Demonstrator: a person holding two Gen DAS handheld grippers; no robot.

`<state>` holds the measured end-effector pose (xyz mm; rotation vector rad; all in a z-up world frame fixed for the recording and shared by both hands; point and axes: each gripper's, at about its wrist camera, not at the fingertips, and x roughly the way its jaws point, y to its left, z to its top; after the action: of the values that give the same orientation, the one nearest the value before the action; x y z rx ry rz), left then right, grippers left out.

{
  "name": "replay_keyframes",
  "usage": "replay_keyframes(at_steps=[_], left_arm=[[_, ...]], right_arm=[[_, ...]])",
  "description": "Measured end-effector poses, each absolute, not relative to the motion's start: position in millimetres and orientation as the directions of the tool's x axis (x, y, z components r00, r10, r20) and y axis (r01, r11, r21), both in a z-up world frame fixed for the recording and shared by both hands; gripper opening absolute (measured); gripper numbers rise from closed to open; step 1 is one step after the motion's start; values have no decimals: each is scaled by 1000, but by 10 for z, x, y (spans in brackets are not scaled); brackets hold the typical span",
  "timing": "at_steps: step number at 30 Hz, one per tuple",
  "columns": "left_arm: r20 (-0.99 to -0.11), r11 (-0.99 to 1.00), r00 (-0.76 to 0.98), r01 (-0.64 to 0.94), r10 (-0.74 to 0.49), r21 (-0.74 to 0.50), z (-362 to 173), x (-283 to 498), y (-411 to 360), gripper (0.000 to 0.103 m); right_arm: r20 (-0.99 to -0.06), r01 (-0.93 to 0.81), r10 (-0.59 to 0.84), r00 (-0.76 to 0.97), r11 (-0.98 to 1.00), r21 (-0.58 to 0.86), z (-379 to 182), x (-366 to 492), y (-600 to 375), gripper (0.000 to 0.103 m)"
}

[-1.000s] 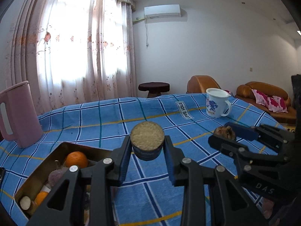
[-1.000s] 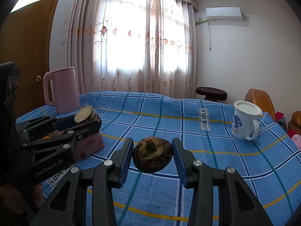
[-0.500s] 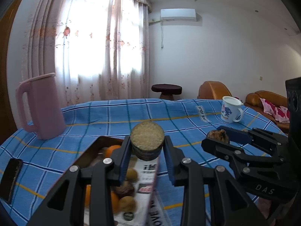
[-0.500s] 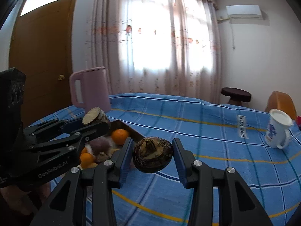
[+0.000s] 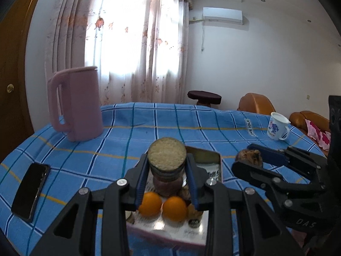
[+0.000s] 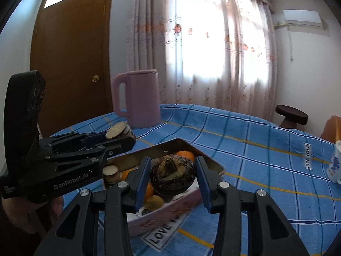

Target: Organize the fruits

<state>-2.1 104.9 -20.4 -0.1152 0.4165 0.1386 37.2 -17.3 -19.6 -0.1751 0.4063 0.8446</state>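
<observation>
My left gripper (image 5: pixel 167 171) is shut on a short sugarcane piece (image 5: pixel 166 155) with a pale cut end, held above the metal tin box (image 5: pixel 210 156). The tin holds two oranges (image 5: pixel 150 204), a purple fruit and small brown fruits. My right gripper (image 6: pixel 173 176) is shut on a dark purple mangosteen (image 6: pixel 173 173), hanging over the same tin (image 6: pixel 162 147). In the right wrist view the left gripper (image 6: pixel 120 133) shows at the left with its sugarcane piece (image 6: pixel 116 130). The right gripper (image 5: pixel 249 156) appears at the right of the left wrist view.
A pink jug (image 5: pixel 77 104) stands at the back left of the blue checked tablecloth (image 5: pixel 132 132). A black phone (image 5: pixel 31 191) lies at the left edge. A white mug (image 5: pixel 277 125) stands at the far right. A stool (image 5: pixel 203 97) and sofa lie beyond the table.
Both grippers swung left across the table with their fruits still held. The tin with oranges now lies directly under them, and the jug and door have come into view.
</observation>
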Motion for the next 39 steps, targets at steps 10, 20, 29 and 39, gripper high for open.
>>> replay_keyframes(at_steps=[10, 20, 29, 39], left_arm=[[-438, 980, 892, -170, 109, -104, -331, -110, 1140, 36], [-471, 977, 876, -178, 103, -117, -456, -109, 1195, 36], [-485, 973, 869, -188, 101, -134, -512, -107, 1221, 42], [-437, 967, 888, -218, 140, -133, -390, -219, 1228, 86]], right_arm=[[-482, -782, 681, 551, 623, -14, -423, 365, 133, 44], [-530, -794, 669, 521, 608, -12, -543, 426, 259, 45], [-545, -795, 660, 518, 606, -23, -557, 391, 273, 67], [-506, -763, 657, 559, 646, -4, -508, 372, 94, 67]])
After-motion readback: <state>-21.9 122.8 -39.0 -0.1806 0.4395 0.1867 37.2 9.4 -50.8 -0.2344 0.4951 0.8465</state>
